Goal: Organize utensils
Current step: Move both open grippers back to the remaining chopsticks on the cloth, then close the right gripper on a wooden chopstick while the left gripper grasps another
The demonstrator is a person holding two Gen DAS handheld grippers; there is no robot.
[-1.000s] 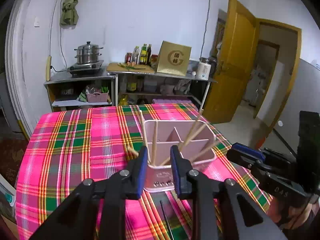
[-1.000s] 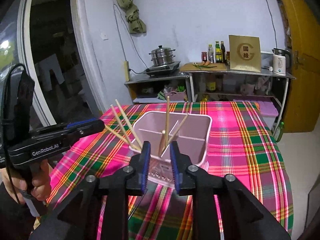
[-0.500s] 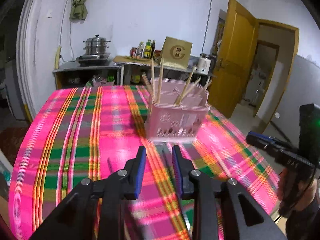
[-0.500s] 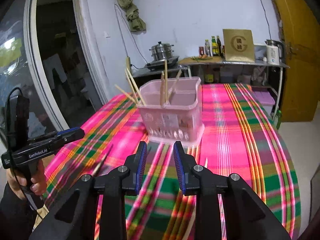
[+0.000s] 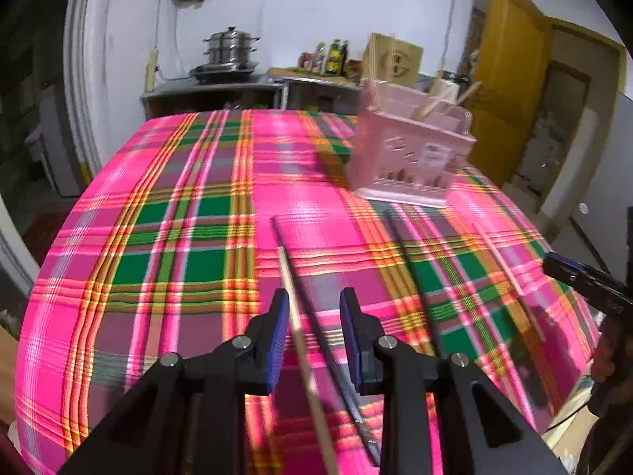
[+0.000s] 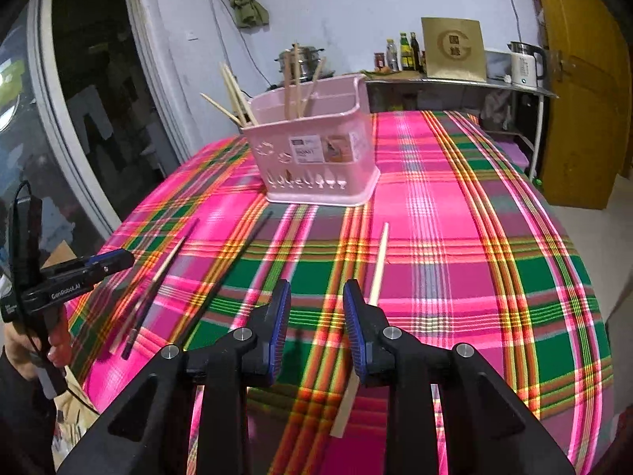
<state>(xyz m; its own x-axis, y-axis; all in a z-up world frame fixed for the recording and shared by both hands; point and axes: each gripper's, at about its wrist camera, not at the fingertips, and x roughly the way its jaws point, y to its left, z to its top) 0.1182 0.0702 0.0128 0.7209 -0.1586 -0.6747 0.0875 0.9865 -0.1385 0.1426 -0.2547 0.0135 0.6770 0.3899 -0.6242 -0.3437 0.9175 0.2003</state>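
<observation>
The left gripper [image 5: 312,308] is hanging low over the table covered with a pink, green and yellow checked cloth [image 5: 166,213]. Its blue-padded fingers [image 5: 280,316] are standing narrowly apart and are gripping nothing. A pale wooden chopstick [image 5: 294,316] and a dark thin chopstick [image 5: 316,316] are lying on the cloth below the gap between the fingers, both running toward 12 o'clock; whether the pads are touching them I cannot tell.

The pink plastic utensil basket with dividers [image 5: 411,154] is standing at about 1 o'clock from this gripper, well apart from it, with several wooden chopsticks [image 6: 292,79] standing tilted inside its compartments. Another pale wooden chopstick [image 5: 498,257] is lying at 2 o'clock, near the right edge of the table.

The right gripper [image 6: 316,308] is also hovering above the cloth, its jaws having just been opening a little; they are narrow and nothing is between them. The same pale chopstick [image 6: 378,265] is lying just beside its right finger [image 6: 354,316], pointing to 12 o'clock. In this view the basket [image 6: 316,158] is at 12 o'clock. A long dark chopstick [image 6: 233,261] is lying at 10 o'clock.
</observation>
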